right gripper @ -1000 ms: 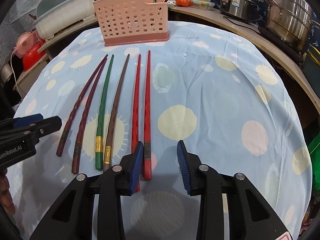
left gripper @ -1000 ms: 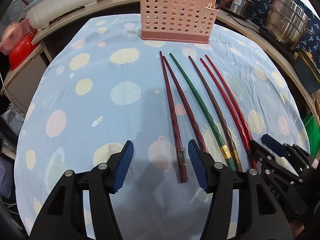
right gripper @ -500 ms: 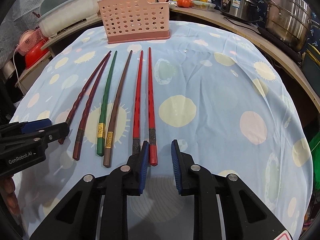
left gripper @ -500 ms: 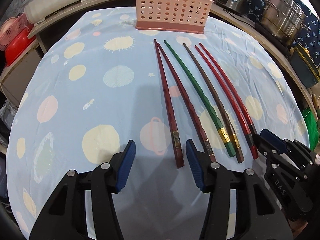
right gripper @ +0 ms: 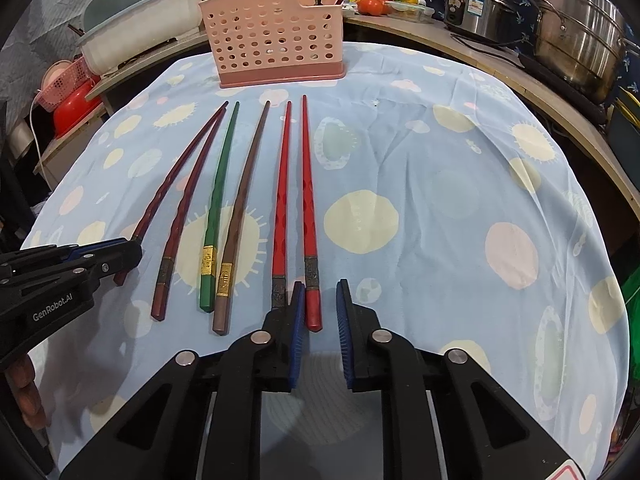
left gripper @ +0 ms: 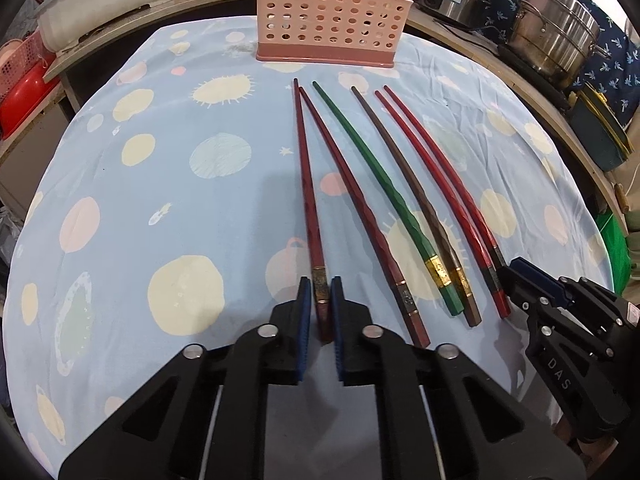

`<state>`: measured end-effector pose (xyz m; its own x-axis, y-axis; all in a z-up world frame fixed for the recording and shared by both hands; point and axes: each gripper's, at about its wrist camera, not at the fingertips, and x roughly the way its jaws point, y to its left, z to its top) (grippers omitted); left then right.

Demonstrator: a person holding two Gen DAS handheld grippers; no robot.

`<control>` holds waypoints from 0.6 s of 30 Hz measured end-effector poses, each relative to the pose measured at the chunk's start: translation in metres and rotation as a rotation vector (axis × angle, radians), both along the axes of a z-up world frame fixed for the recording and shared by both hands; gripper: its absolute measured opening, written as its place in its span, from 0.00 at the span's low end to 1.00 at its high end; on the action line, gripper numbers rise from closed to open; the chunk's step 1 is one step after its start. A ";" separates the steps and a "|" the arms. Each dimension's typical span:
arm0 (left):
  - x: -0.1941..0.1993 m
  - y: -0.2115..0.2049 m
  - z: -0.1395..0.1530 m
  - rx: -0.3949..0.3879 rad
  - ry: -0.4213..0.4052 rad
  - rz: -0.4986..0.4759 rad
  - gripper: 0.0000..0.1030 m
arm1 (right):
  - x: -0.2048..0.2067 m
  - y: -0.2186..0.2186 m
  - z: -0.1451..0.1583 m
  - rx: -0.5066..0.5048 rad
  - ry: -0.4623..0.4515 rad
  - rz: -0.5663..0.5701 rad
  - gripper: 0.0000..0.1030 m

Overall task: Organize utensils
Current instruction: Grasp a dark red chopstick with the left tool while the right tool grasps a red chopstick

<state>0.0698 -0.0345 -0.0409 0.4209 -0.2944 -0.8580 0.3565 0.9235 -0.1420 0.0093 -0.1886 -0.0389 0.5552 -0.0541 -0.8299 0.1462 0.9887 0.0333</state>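
Six chopsticks lie fanned on a desk draped in a planet-print cloth: two maroon, one green, one brown, two bright red, tips toward the pink perforated holder at 12 o'clock. The left hand-held gripper has just closed on the leftmost maroon chopstick; the right hand-held gripper has just narrowed around the rightmost red chopstick, touching only its left pad. Open cloth spreads at 3 o'clock.
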 end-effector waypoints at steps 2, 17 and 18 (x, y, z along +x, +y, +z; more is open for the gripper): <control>-0.001 0.001 0.001 -0.003 0.002 -0.001 0.08 | 0.000 -0.001 0.000 0.014 0.001 0.001 0.07; -0.022 0.027 0.022 -0.017 -0.009 0.014 0.07 | -0.025 -0.003 0.020 0.071 -0.035 0.008 0.07; -0.023 0.029 0.025 -0.020 -0.014 0.017 0.07 | -0.028 -0.003 0.024 0.072 -0.042 0.009 0.07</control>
<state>0.0468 -0.0054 -0.0159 0.4379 -0.3040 -0.8461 0.3429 0.9264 -0.1554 -0.0184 -0.1914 -0.0150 0.5900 0.0101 -0.8073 0.1344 0.9847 0.1106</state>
